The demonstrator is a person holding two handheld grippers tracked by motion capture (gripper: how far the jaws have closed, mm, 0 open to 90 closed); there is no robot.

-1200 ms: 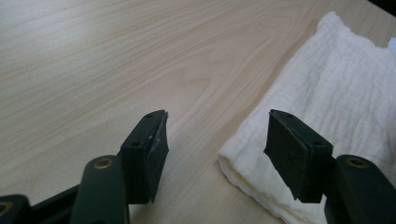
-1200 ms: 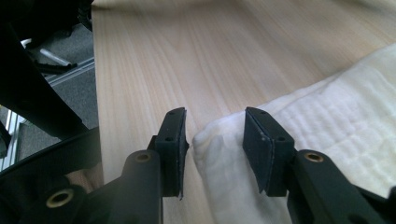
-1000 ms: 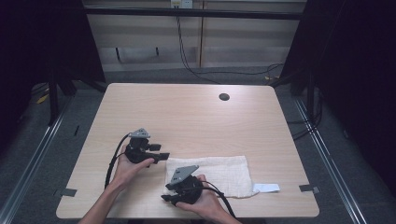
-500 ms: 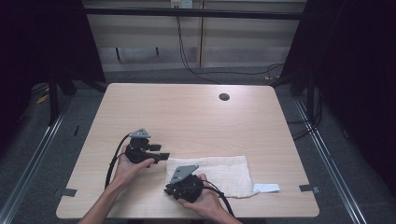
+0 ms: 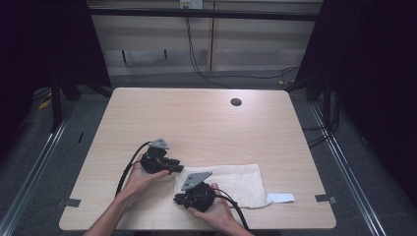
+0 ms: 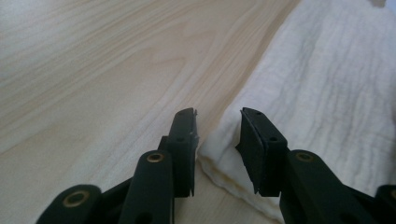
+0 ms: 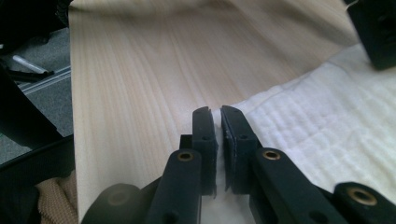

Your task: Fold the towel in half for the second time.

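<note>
Pinching the white cloth [image 7: 327,140] edge, right tongs [image 7: 217,116] nearly closed; left tongs [image 6: 217,123] spread astride its corner on the table [image 5: 196,123].

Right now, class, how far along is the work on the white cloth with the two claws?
Done: the white cloth lies flat at the table's near edge, both claws at its left end. In hand: the right claw is closed on the cloth's corner; the left claw is open around the edge, not yet gripping. Left: closing the left claw and, probably, lifting or folding; no fold shows yet.
</note>
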